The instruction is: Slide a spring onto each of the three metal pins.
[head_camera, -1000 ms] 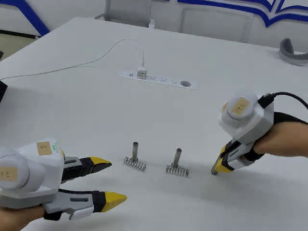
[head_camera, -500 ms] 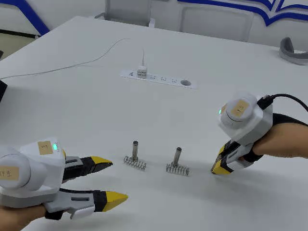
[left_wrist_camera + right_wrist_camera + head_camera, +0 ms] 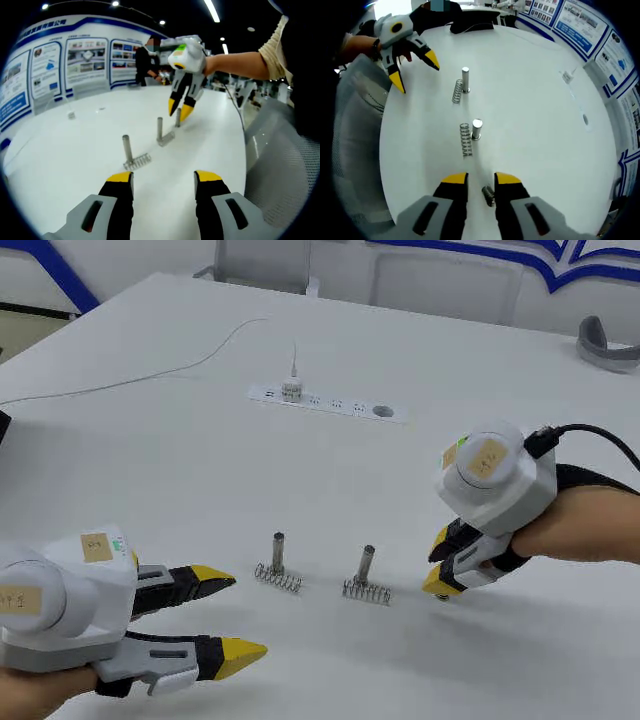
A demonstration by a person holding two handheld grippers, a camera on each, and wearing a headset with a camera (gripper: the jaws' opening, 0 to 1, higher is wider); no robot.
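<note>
Well, the springs are tiny, light wire coils. They squash if pinched hard, and they can roll or pop away on the smooth table [image 3: 150, 460]. I think it is best to pinch one softly on its side, near one end. That leaves the hole at the other end free to go over a pin. The pins are hard, but thin, and may tip if bumped.

The first spring [image 3: 278, 578] lies flat, touching the foot of the left pin [image 3: 278, 548]. The second spring [image 3: 366, 592] lies the same way by the middle pin [image 3: 367, 563]. Both pins stand up bare. The third spring [image 3: 488, 195] sits in the gap between the jaws of the right gripper [image 3: 440, 562], whose tips point down at the table. The third pin [image 3: 178, 116] stands just beside those tips. I cannot tell if this spring is on that pin yet.

The right jaws are apart and do not seem to squeeze the spring. The left gripper [image 3: 240, 614] hovers low, left of the pins, jaws wide apart, holding nothing.

A second ago the right tips were close together, down by that third spring. Now they are spread, and the gripper sits a bit nearer the middle pin. The left gripper and the two flat springs look the same.
</note>
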